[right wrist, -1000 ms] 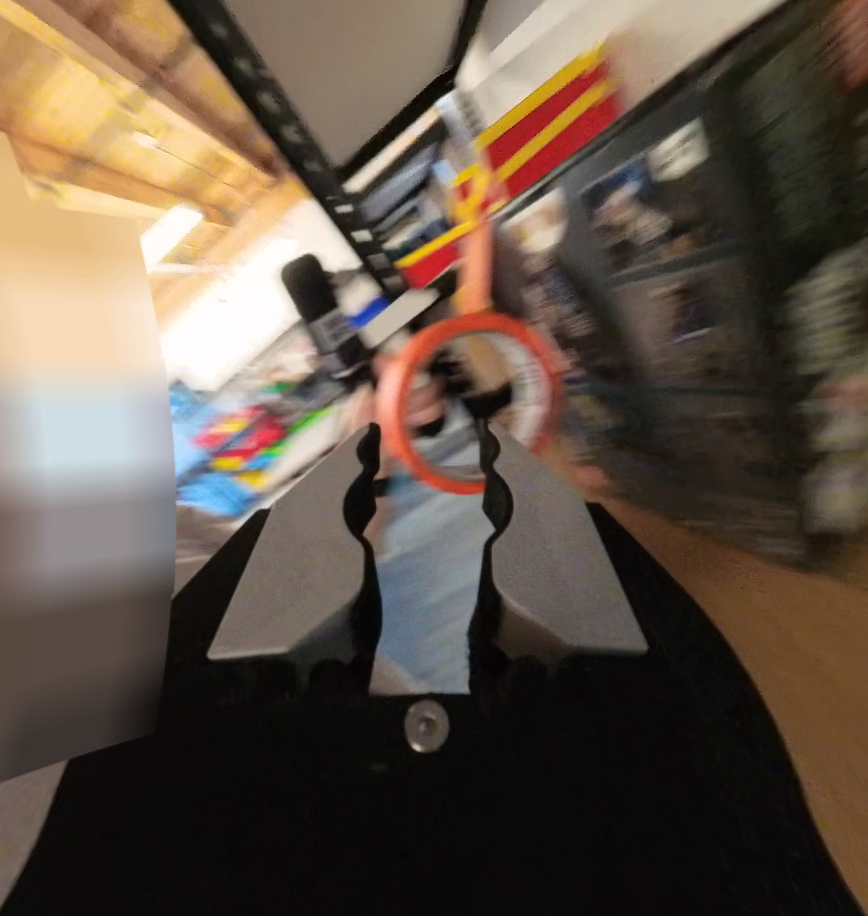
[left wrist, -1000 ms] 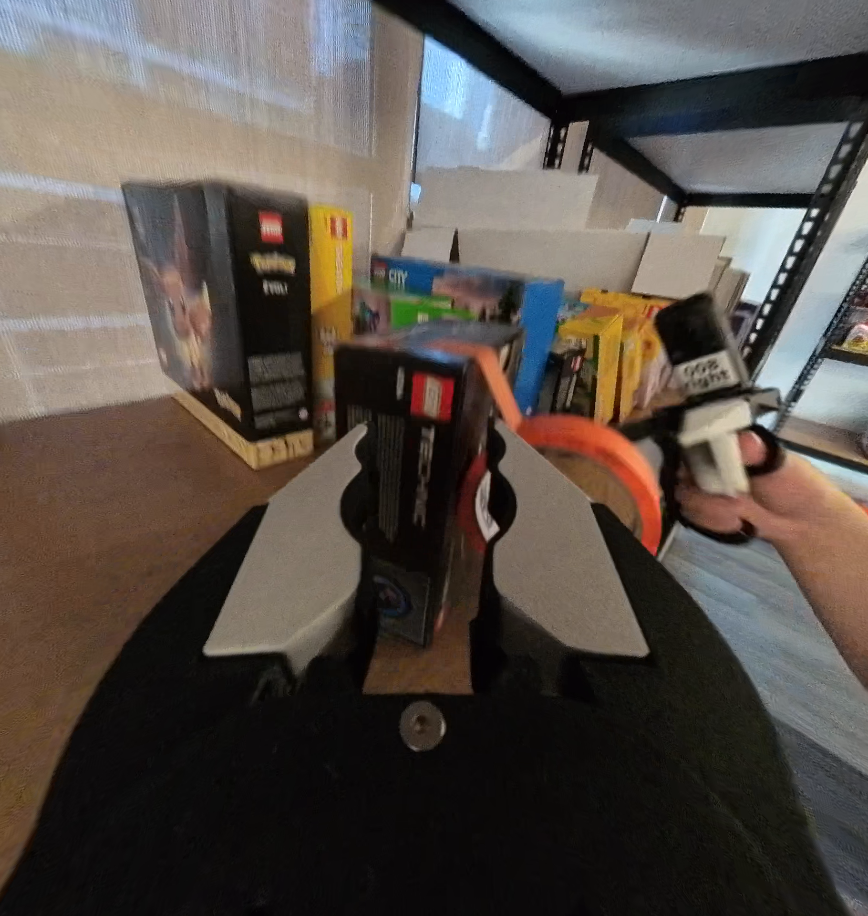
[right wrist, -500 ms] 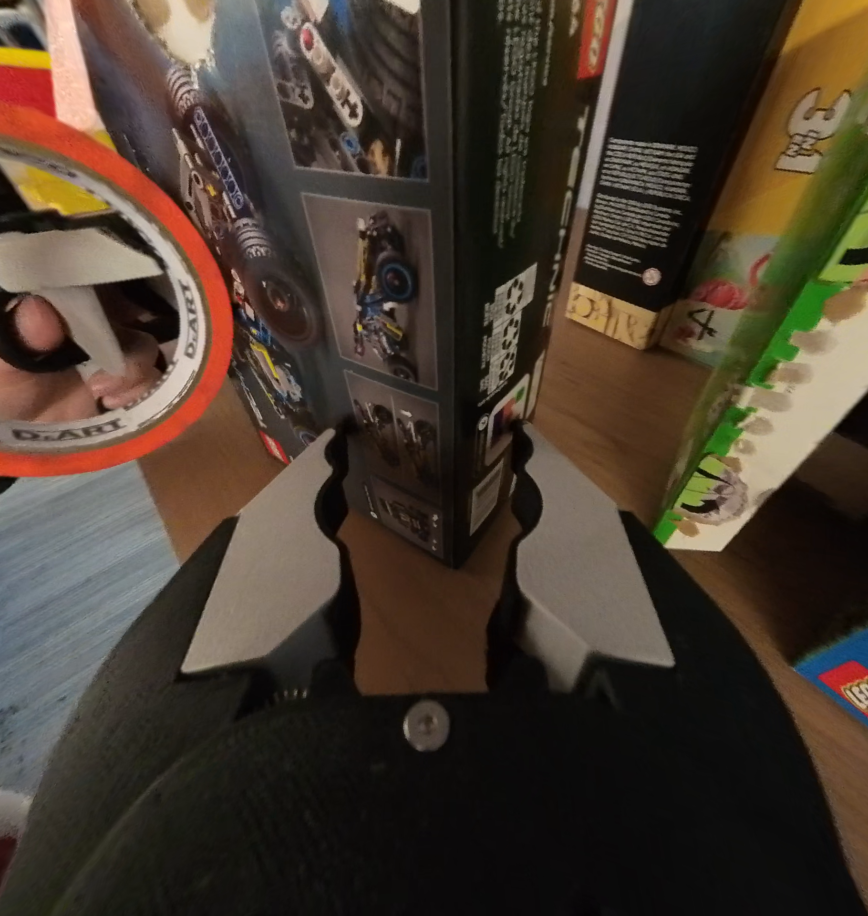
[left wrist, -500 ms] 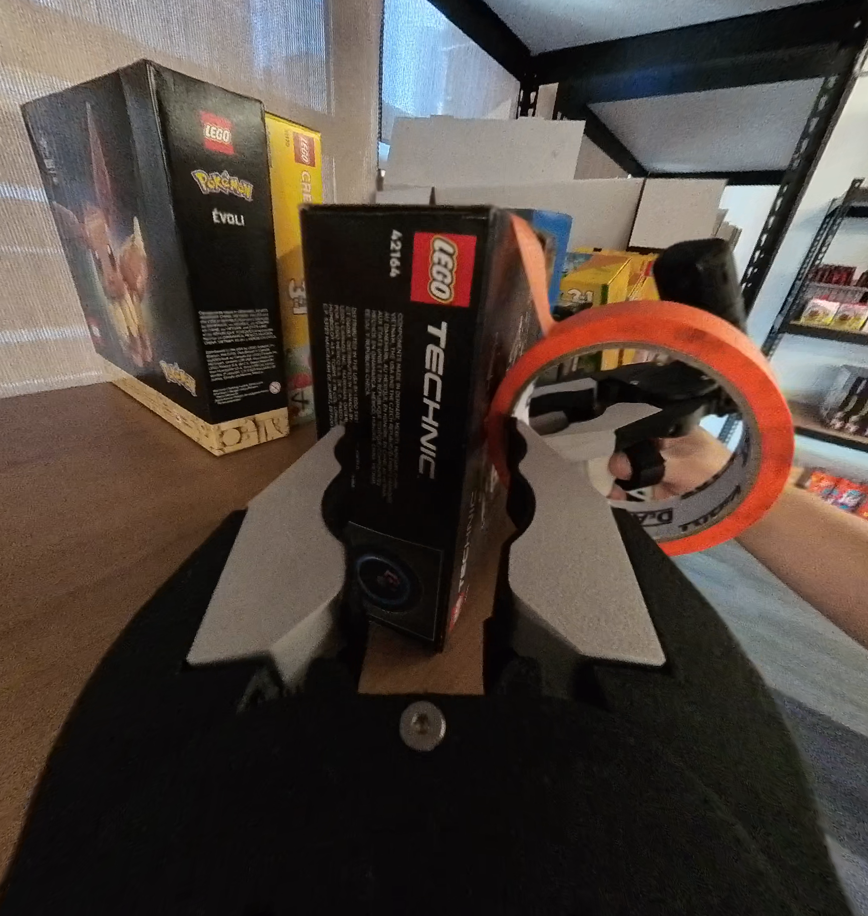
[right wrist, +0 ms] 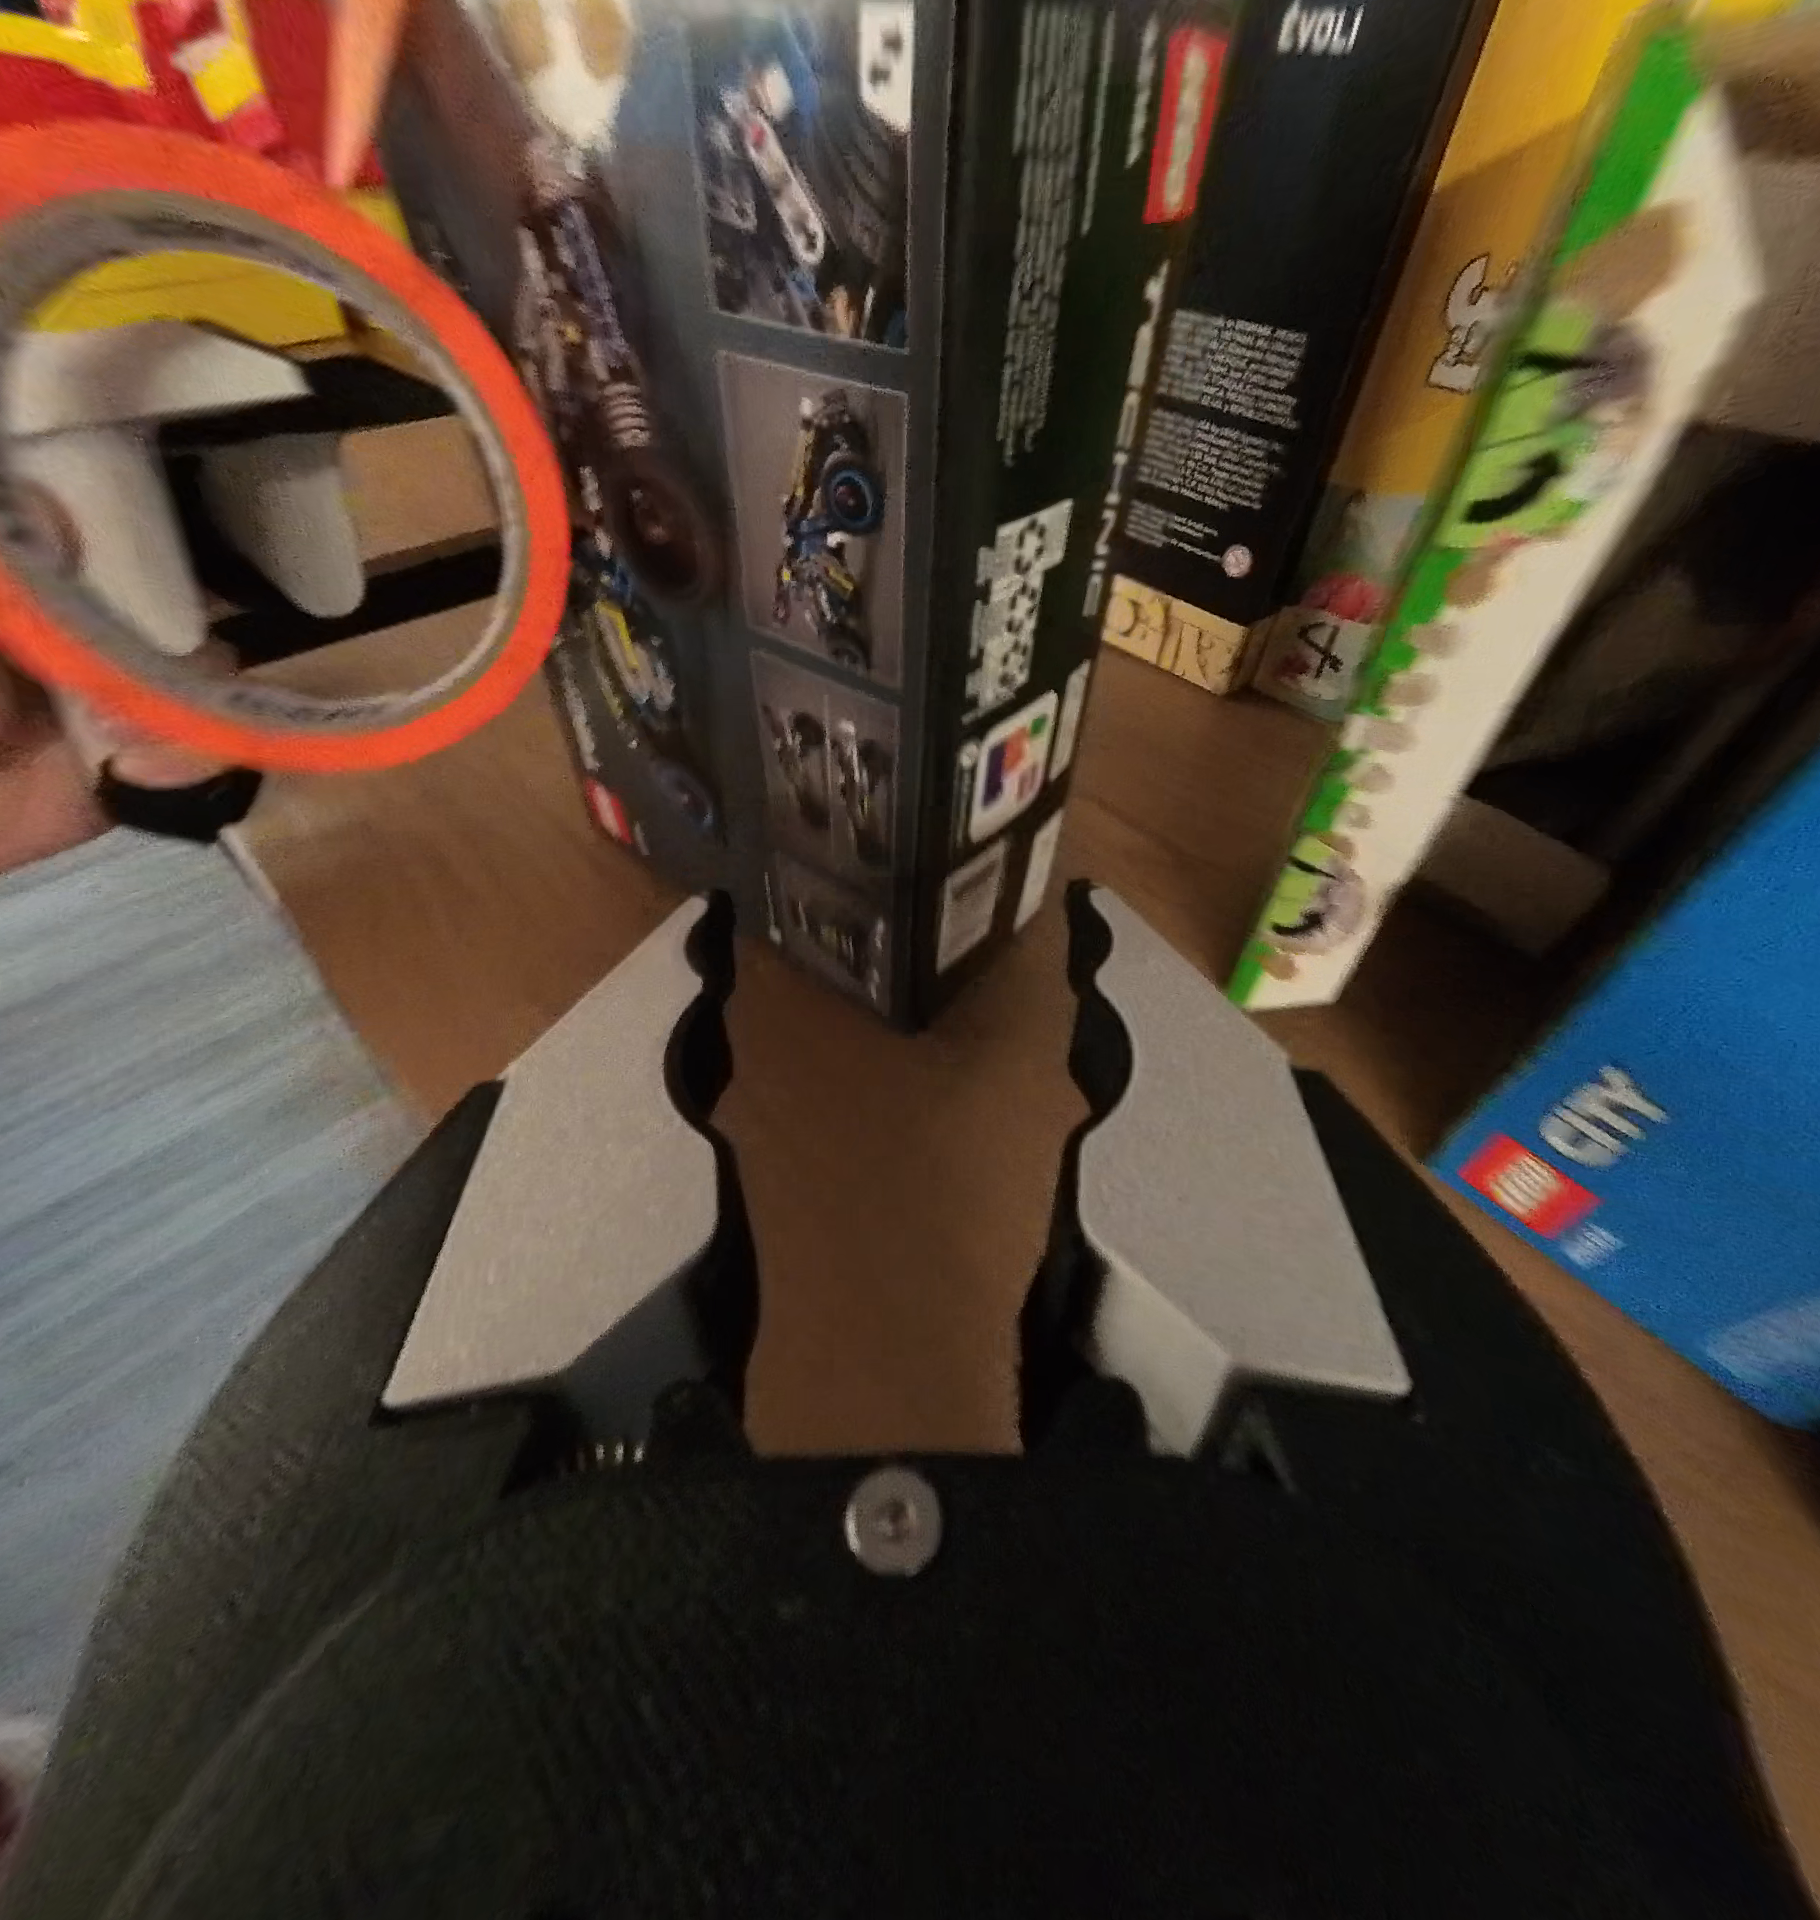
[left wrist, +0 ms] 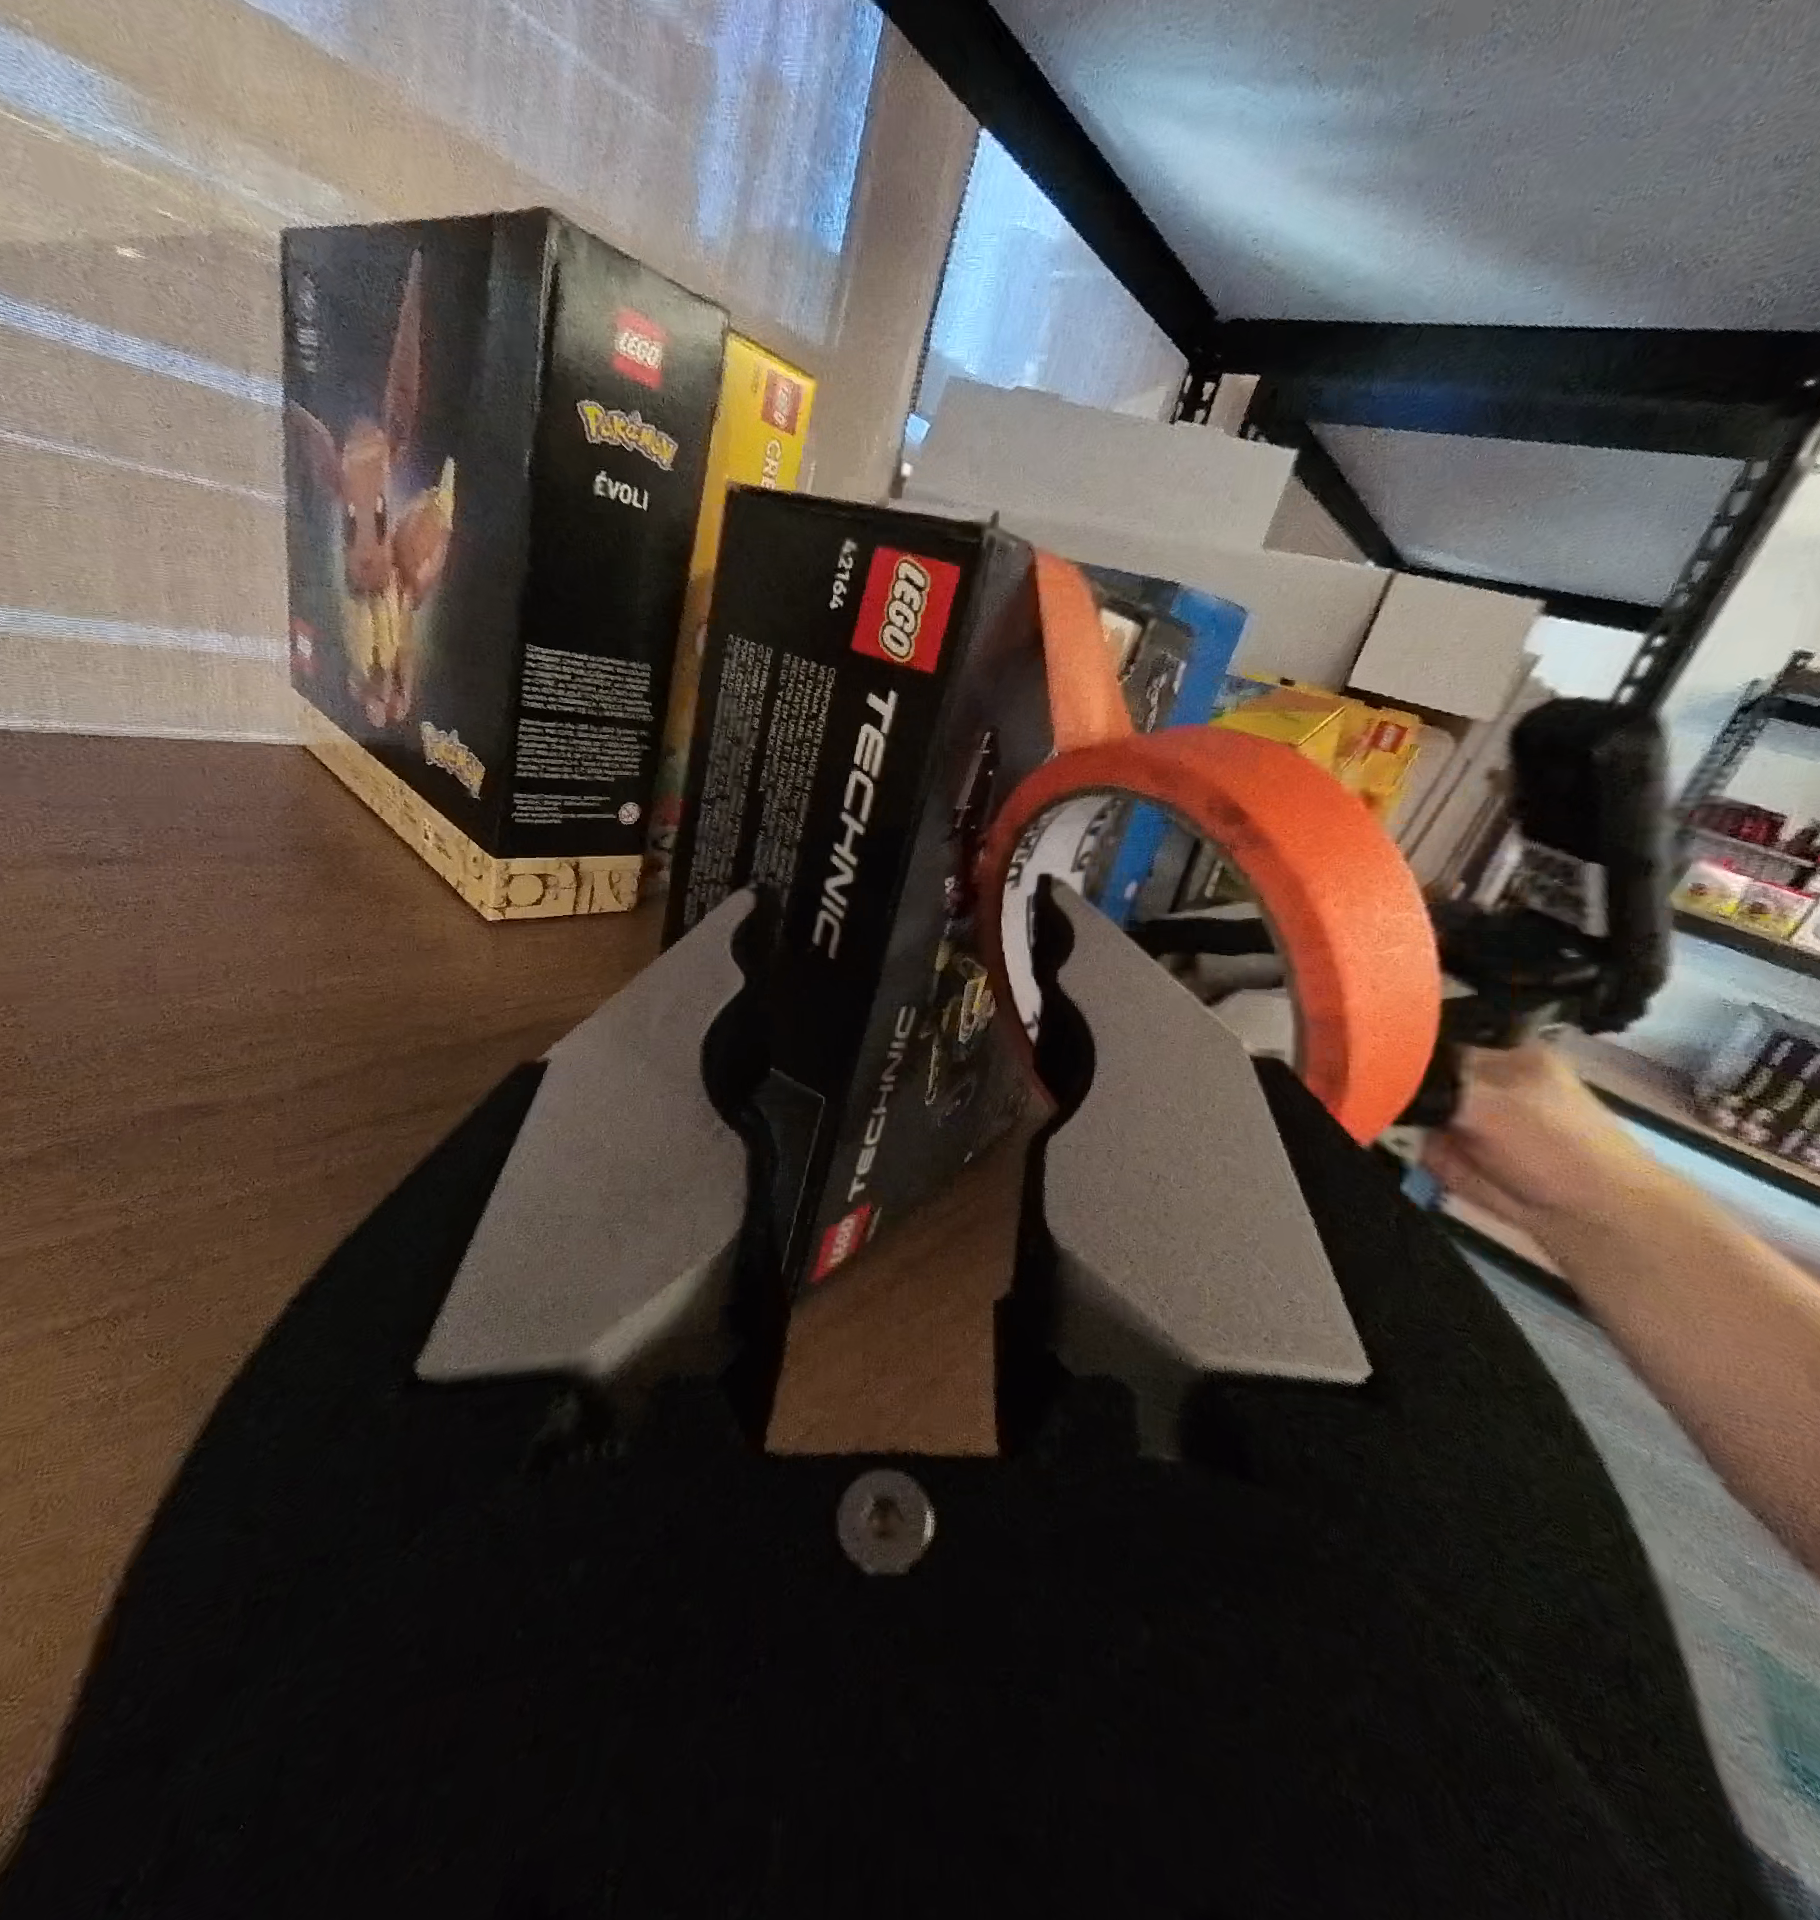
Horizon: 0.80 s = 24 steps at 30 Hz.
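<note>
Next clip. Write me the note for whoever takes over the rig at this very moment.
Left gripper: shut on one end of the black box, which looks tilted.
Right gripper: open, empty, tips just short of the box's other end, not touching.
Box's near corner rests on the wooden shelf, in front of other boxes.
Orange roll hangs beside the box's broad face; its strip runs up to the box top.
Done: strip reaches the box. Not done: roll uncut, held by neither gripper.
</note>
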### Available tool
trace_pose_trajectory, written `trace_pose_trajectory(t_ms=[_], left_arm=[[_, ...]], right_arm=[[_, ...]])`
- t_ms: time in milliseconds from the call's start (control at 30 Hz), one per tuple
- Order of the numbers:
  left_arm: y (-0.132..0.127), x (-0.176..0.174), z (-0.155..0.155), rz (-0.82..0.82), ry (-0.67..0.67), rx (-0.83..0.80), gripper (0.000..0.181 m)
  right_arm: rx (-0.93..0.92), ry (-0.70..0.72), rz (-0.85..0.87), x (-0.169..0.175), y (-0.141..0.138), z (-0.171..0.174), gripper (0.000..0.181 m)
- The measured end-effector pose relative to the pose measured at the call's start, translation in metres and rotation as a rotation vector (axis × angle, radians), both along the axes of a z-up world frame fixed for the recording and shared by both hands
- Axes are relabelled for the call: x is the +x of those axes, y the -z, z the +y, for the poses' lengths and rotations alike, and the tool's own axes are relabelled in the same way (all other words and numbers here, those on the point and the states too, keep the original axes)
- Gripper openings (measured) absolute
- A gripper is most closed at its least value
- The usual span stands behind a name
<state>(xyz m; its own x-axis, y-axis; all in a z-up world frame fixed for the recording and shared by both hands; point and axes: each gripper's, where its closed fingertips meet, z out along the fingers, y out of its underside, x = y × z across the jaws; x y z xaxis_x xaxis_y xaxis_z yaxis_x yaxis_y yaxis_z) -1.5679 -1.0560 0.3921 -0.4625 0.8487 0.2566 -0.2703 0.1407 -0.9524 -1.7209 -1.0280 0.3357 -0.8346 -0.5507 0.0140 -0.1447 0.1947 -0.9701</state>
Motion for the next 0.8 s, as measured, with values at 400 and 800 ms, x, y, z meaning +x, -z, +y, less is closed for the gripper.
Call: trace_pose_trajectory(t_ms=[400, 800], left_arm=[[0.042, 0.015, 0.069, -0.031, -0.514, 0.064, 0.04], [0.104, -0.062, 0.139, -0.188, -0.613, 0.179, 0.04]], right_arm=[[0.252, -0.043, 0.334, -0.323, 0.041, 0.114, 0.031], [0.444, -0.212, 0.181, -0.324, 0.075, 0.114, 0.039]])
